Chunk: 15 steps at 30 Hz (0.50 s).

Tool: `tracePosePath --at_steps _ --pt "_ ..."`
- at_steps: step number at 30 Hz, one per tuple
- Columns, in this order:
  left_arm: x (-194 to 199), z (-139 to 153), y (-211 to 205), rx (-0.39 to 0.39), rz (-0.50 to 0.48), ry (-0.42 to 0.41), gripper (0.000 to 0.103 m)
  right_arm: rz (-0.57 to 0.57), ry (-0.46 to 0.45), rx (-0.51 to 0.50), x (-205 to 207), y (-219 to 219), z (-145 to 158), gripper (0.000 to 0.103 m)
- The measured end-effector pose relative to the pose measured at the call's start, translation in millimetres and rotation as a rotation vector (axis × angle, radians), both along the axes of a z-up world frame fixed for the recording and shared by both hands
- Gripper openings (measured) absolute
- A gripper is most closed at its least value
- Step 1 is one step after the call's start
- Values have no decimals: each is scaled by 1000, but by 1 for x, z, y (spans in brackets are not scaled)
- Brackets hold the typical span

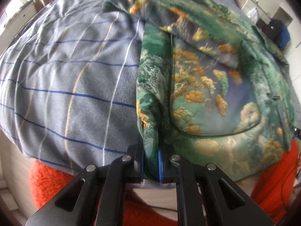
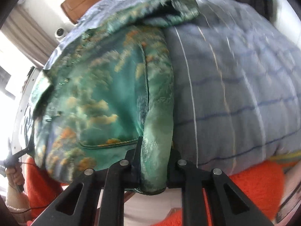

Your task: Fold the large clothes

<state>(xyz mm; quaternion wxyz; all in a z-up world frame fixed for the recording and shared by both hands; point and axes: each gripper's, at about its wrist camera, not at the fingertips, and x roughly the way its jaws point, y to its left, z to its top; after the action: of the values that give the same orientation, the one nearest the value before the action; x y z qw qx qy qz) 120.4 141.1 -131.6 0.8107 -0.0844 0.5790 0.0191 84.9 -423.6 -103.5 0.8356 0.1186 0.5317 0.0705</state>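
We see the green satin jacket printed with golden clouds [image 1: 197, 86] lying on the grey checked bed cover [image 1: 71, 86]. Our left gripper [image 1: 151, 167] has its jaws clamped on the jacket's near edge, and our right gripper [image 2: 153, 167] has its jaws clamped on another near fold. An orange fleece sleeve [image 2: 255, 186] shows below.

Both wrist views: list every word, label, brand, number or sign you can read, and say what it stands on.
None can be read in either view.
The green patterned garment shows only a printed picture of clouds and foliage, no lettering.
The grey striped bedding carries only lines.
The grippers' black fingers bear no markings.
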Motion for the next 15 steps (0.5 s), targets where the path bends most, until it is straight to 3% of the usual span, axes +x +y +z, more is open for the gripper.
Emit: tracePosePath --at_steps 3,5,7,9,12,14,15 --pt "5 5 -9 54 -9 -16 14 -25 -13 -14 8 2 -11 17" --pt "6 11 -16 103 -12 -32 30 -28 -31 -31 8 8 -9 21" --pt "-3 14 -18 128 -14 -38 47 -40 -52 -47 5 7 -4 35" --pt "-11 24 -21 134 -25 -58 54 -55 -54 -65 0 5 0 68" --pt "-24 49 -31 153 -35 -117 63 -93 -61 -63 -11 -1 10 71" --pt "-34 70 -37 188 -28 -188 82 -103 -83 -92 -22 2 16 71" --pt "-35 79 -40 206 -27 -217 85 -101 -108 -114 -30 6 22 71"
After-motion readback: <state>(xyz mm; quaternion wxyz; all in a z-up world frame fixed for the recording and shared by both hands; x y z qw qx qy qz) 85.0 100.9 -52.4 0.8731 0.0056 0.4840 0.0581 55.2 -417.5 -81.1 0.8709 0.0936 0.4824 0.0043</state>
